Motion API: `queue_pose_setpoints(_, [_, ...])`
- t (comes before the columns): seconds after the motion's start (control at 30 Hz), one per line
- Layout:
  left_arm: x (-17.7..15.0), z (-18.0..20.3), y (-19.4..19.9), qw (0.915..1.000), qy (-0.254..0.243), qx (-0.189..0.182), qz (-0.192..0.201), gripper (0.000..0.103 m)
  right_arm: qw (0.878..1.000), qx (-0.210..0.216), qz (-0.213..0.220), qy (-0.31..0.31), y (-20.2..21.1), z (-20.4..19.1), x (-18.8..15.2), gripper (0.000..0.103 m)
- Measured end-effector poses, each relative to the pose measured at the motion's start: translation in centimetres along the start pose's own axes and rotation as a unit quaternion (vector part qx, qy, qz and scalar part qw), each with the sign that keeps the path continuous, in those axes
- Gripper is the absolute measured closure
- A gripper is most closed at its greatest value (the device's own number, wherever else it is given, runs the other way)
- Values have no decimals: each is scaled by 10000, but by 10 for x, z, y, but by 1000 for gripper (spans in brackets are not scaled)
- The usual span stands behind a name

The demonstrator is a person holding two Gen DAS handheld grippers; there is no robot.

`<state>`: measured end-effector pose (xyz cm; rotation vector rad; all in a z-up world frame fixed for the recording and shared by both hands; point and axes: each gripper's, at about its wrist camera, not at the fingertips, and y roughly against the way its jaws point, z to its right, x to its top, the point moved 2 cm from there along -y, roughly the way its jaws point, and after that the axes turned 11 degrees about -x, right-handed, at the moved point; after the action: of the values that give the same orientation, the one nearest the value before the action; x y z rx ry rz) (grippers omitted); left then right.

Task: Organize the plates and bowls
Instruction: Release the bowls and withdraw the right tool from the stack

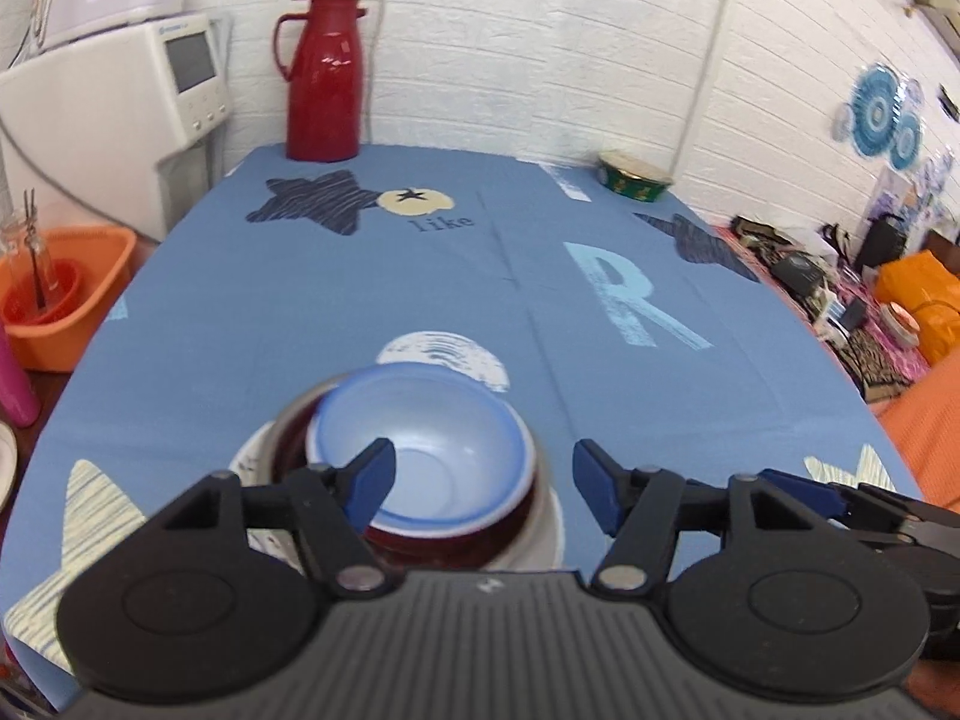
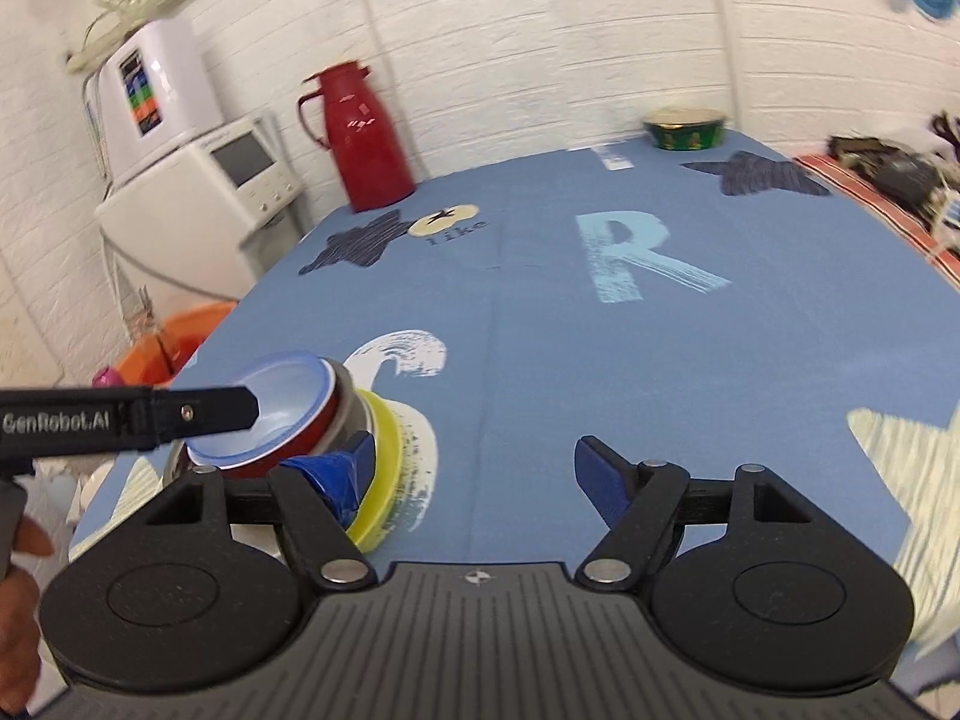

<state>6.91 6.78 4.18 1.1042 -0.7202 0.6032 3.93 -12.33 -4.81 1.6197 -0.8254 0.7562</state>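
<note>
Stack of bowls and plates near front edge of blue tablecloth [image 1: 300,312], just in front of the white swirl print [image 1: 447,354]. Top to bottom: pale blue bowl [image 1: 420,450] nested in dark red bowl [image 1: 456,540], grey bowl rim [image 1: 300,405] under that, then yellow plate [image 2: 384,456], white plate [image 1: 549,516] at base. Blue bowl tilted, not seated level in red bowl.

Left gripper [image 1: 483,489] spread wide, holding nothing; left finger over the blue bowl's bowl, right finger outside stack to the right of it.

Right gripper [image 2: 474,477] also wide open, empty; taped left finger [image 2: 336,474] just beside yellow plate rim, contact not resolvable.

Far from stack: red thermos jug [image 1: 324,78] at back-left corner of cloth, green patterned bowl [image 1: 635,175] at back-right.
</note>
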Motion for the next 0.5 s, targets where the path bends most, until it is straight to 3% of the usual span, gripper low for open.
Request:
queue_pose_setpoints(0.13, [-24, 26, 0, 9998, -211, -8, 66, 36, 9985, -163, 237, -470, 7, 18, -19, 43])
queue_pose_setpoints(0.3, [-58, 45, 0, 9984, -521, 195, -73, 36, 9983, -270, 208, -463, 16, 23, -37, 42])
queue_pose_setpoints(0.5, [-101, 47, 1, 9978, -555, 248, -260, 36, 9983, -402, 144, -385, 21, 23, -60, 42])
